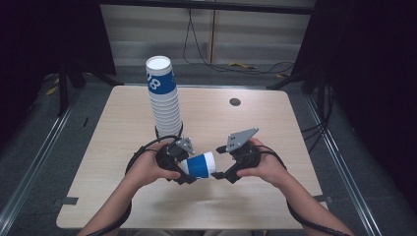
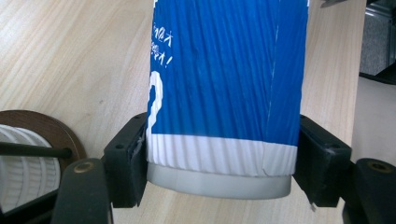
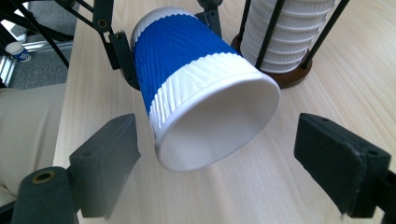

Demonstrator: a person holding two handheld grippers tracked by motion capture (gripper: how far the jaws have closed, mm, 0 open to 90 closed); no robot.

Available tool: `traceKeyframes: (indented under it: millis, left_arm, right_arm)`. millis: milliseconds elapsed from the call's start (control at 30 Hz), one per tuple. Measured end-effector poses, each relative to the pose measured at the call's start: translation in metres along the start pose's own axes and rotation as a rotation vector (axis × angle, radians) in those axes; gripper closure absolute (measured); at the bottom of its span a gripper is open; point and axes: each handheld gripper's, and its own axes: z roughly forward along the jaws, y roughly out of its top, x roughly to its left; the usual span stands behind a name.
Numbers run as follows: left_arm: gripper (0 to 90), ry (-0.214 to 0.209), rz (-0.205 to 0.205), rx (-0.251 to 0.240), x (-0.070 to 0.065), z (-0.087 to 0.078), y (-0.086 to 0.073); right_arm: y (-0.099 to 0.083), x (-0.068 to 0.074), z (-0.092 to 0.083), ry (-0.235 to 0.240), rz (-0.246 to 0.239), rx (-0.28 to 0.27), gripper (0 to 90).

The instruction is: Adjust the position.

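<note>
The left gripper (image 1: pixel 183 169) was clamped on the base of a ribbed blue-and-white paper cup (image 1: pixel 200 164), held sideways just above the pale wooden table (image 1: pixel 275 128); the right gripper (image 1: pixel 227 162) stood open around its rim, not touching. Thin corrugated paper might crumple under a hard squeeze, or slip loose. Behind stood a tall stack of matching cups (image 1: pixel 164 101) in a wire holder.

**Around the work**

A tall stack of paper cups (image 1: pixel 163 93) stands in a wire holder on a brown base (image 3: pixel 289 77), just beyond the left hand-held gripper (image 1: pixel 189 173). Further off on the pale wooden desk (image 1: pixel 255 123), a dark round grommet (image 1: pixel 235 102). Cables (image 1: pixel 246 66) trail across the floor behind.
</note>
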Motion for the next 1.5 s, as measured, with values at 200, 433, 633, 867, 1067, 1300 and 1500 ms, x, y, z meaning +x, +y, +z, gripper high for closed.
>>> traceKeyframes:
  millis: [200, 433, 633, 867, 1067, 1300, 1500]
  left_arm:
    - [29.7, -0.003, 0.005, -0.001, -0.001, -0.001, 0.001]
    - [29.6, -0.006, -0.007, -0.027, 0.000, -0.001, -0.001]
    - [29.6, -0.020, -0.013, -0.062, 0.001, -0.001, -0.004]
    - [29.6, -0.024, -0.026, -0.091, 0.002, -0.003, -0.008]
    - [29.6, -0.031, -0.032, -0.114, 0.003, -0.003, -0.009]
    - [29.6, -0.055, -0.013, -0.133, 0.002, -0.003, -0.007]
    - [29.5, -0.062, -0.008, -0.148, 0.002, -0.003, -0.006]
  right_arm:
    - [-0.003, 0.000, 0.000, 0.001, 0.001, 0.001, 13.3]
    - [-0.004, 0.000, -0.001, -0.001, -0.002, 0.001, 13.3]
    - [-0.004, 0.000, -0.001, 0.002, 0.005, -0.002, 13.3]
    - [-0.003, 0.000, 0.000, 0.013, 0.009, -0.003, 13.3]
    - [-0.004, -0.001, 0.003, 0.014, 0.021, -0.006, 13.0]
    - [-0.004, -0.002, 0.003, 0.007, 0.025, -0.005, 12.9]
    - [-0.002, -0.003, 0.003, 0.012, 0.024, 0.001, 11.8]
